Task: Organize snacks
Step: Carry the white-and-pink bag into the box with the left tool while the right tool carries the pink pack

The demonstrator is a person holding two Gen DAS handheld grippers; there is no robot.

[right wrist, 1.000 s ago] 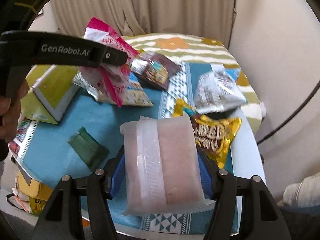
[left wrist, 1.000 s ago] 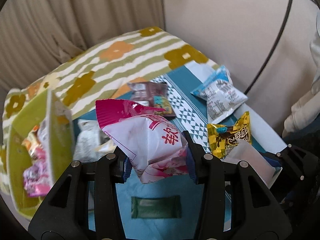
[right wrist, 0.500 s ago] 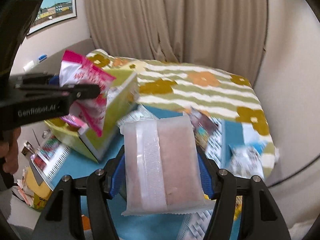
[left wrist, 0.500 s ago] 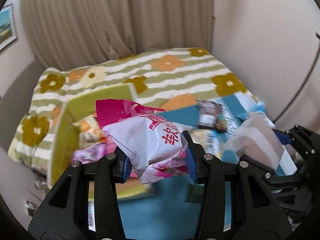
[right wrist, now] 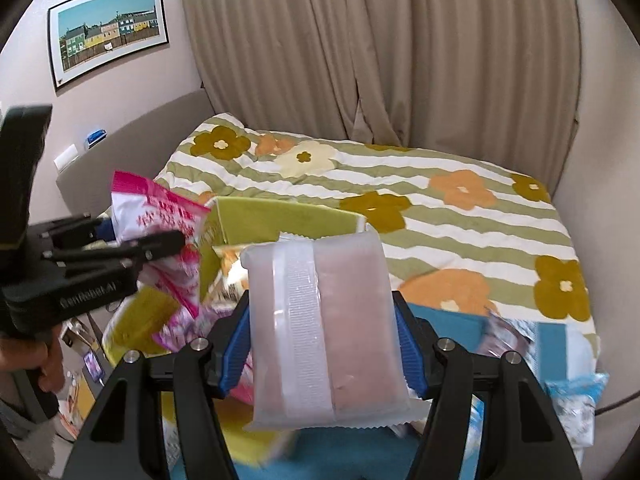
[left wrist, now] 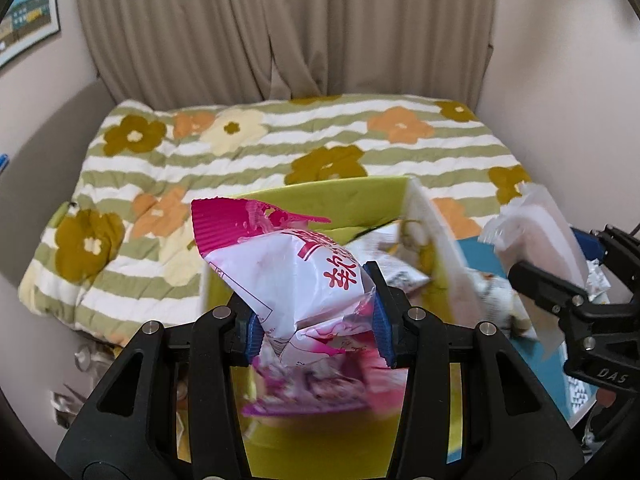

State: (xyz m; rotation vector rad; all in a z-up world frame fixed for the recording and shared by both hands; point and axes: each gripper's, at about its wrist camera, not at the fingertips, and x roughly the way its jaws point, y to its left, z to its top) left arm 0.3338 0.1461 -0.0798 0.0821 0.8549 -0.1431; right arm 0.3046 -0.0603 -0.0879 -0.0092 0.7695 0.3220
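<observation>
Left tongs [left wrist: 316,330] pinch crinkly pink-white bag [left wrist: 292,276]; right tongs [right wrist: 322,354] clamp smooth frosted rectangular pouch [right wrist: 320,332].

A bed [right wrist: 460,216] fills the middle of the room, covered by a quilt [left wrist: 248,152] with green and white stripes and large orange, olive and cream flowers. Behind the bed hang long beige curtains [right wrist: 380,48], drawn shut and falling in folds to the mattress, with plain pale walls [left wrist: 560,60] on either side. To the left of the bed a grey padded headboard [right wrist: 132,152] runs along the wall, and above it hangs a framed picture [right wrist: 108,28] of colourful houses under a blue sky.
</observation>
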